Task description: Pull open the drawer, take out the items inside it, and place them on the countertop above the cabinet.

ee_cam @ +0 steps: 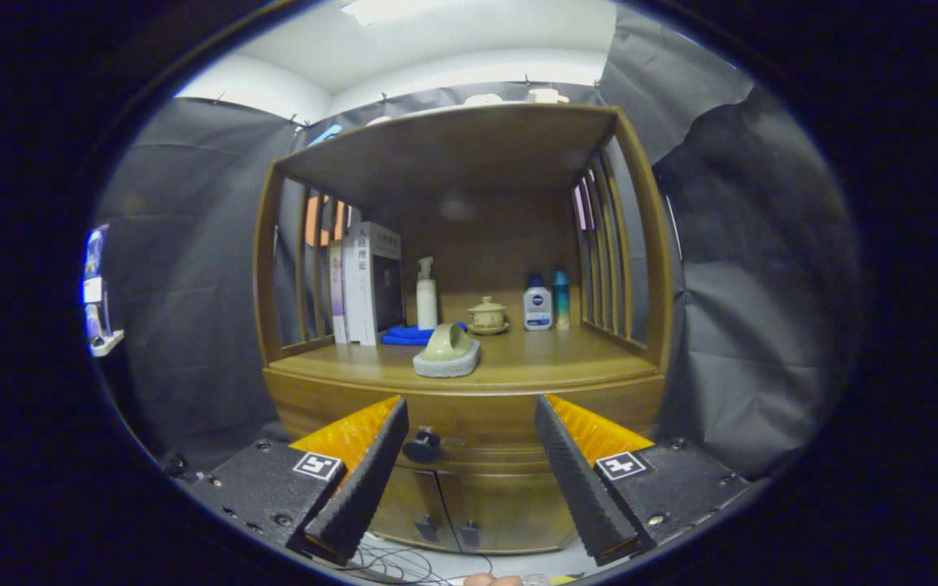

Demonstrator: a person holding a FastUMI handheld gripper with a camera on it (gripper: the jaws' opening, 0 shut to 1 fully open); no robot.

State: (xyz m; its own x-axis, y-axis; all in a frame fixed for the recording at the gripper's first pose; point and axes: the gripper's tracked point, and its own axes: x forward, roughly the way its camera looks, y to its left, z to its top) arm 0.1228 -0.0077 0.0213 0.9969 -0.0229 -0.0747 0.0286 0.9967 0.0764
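The gripper [471, 468] is standing with its fingers wide apart, gripping nothing, facing the cabinet [461, 423] front; the drawer [469, 439] is sitting shut, flush with that front, its knob [422, 444] lying between the fingers, close to the left one. On the countertop [518, 358] a green piece on a grey pad [447, 352] is resting at 12 o'clock from the knob; books [367, 281], a pump bottle [427, 295], a blue cloth [405, 334], a lidded cup [487, 315] and two bottles [546, 301] are standing further back. Judgement: a shut drawer is fitting either a stage ahead of opening or one after emptying and closing; its contents are hidden, so what is left cannot be settled.
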